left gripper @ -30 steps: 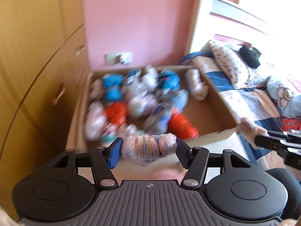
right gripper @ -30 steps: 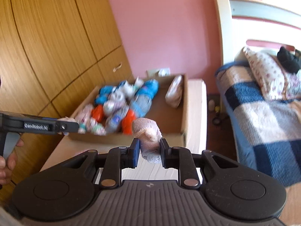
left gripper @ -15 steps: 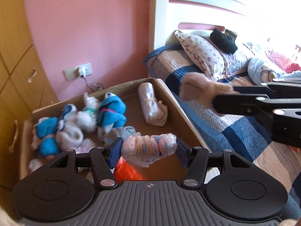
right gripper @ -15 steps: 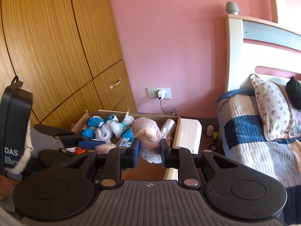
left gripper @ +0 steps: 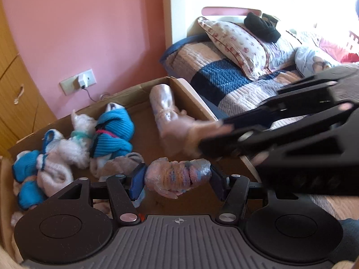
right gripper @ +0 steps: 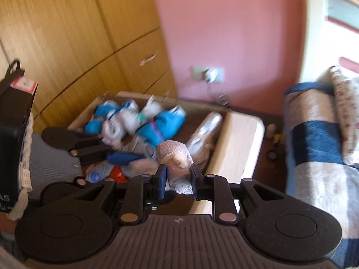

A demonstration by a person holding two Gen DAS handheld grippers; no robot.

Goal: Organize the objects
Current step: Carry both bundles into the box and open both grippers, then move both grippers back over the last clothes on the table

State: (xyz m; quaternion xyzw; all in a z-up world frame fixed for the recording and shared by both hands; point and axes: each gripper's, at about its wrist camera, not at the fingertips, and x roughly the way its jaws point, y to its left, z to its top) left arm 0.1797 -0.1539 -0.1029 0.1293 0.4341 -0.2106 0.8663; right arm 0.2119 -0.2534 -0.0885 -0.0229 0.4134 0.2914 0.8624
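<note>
Socks, rolled in bundles and many wrapped in clear plastic, fill a cardboard box (left gripper: 139,89) that sits on a pale wooden bench (right gripper: 237,139) by the pink wall. Against the box's left half lie blue bundles (left gripper: 114,132) and white fluffy bundles (left gripper: 76,143); at its right wall a long pale wrapped roll (left gripper: 161,105) lies alone. Above the box's near edge the left tongs (left gripper: 177,177) are clamped end to end on a pink-and-blue striped sock roll (left gripper: 177,176) in plastic wrap. Right of that, over the box's right wall, the right tongs (right gripper: 178,177) are pressed tight on a pink lace-trimmed sock bundle (right gripper: 175,157); in the left wrist view this bundle is blurred. Beyond the box's right side stands a bed with a blue and beige quilt (left gripper: 224,78) and a floral pillow (left gripper: 235,42).
</note>
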